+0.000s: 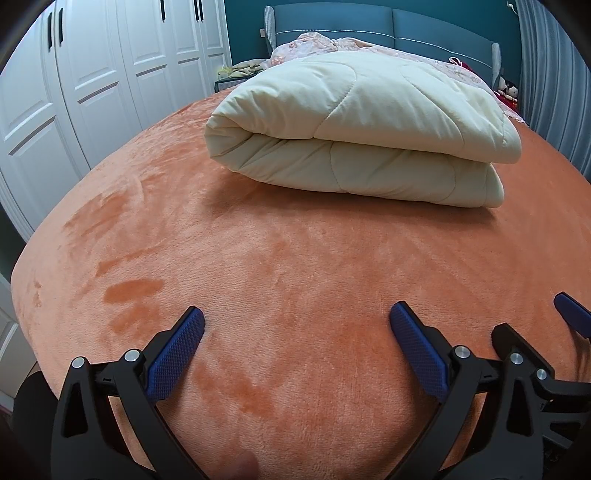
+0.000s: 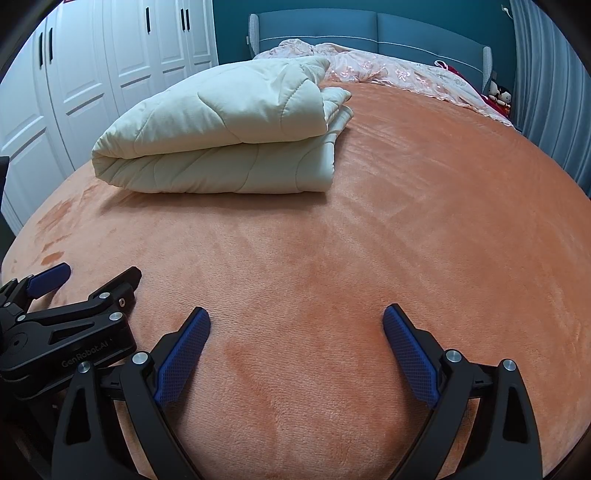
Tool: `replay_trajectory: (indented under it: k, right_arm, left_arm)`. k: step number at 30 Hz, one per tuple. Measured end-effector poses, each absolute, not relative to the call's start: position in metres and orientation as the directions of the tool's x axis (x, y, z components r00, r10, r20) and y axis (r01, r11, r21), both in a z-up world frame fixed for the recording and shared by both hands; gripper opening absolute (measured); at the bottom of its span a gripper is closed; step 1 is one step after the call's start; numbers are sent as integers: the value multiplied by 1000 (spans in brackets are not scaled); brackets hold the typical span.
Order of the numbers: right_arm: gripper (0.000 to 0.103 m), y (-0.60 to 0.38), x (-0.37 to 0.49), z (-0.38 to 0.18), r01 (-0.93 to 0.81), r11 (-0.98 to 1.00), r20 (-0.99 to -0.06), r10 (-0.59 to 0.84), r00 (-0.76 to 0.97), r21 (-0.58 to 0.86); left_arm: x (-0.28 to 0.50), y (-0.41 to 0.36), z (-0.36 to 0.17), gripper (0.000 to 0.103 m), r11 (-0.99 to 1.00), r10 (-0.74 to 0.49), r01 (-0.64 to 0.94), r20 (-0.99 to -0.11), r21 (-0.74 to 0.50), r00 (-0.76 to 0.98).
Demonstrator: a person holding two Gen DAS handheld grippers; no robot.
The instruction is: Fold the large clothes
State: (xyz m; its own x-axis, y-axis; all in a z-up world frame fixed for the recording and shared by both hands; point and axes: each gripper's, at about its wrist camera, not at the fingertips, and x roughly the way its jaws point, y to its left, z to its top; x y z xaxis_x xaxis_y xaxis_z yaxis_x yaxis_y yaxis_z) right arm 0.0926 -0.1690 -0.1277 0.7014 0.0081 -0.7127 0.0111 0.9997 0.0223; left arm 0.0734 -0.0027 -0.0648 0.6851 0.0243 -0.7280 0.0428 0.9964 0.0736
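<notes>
A thick cream quilt (image 1: 354, 125) (image 2: 221, 129) lies folded into a bundle of layers on the orange plush bed cover (image 1: 295, 251) (image 2: 369, 240), well beyond both grippers. My left gripper (image 1: 297, 314) hovers low over the cover near the bed's front edge, jaws wide open, nothing between its blue pads. Just to its right, my right gripper (image 2: 297, 314) is held the same way, open and empty. Each shows at the edge of the other's view: the right gripper (image 1: 535, 317) and the left gripper (image 2: 99, 273). Neither touches the quilt.
A pink floral cloth (image 2: 399, 74) lies crumpled at the head of the bed against the teal headboard (image 2: 369, 33). White wardrobe doors (image 1: 92, 74) stand to the left, grey curtains (image 2: 546, 81) to the right. Small soft toys (image 2: 498, 96) sit by the headboard's right end.
</notes>
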Motion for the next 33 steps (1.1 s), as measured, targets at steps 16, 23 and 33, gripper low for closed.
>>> replay_trajectory:
  k: [16,23,33]
  right_arm:
    - [94,-170,94,-127,10,999,-715,15,699,31]
    - [94,-170,94,-128,10,999,-715,15,699,31]
    - [94,-170,94,-128,10,999,-715,15,699,31]
  left_arm:
    - [75,1,-64,98,997,22,43,-729,70,685]
    - [75,1,-64,98,997,22,43,-729,70,684]
    - [75,1,-64,98,997,22,43,-729,71,684]
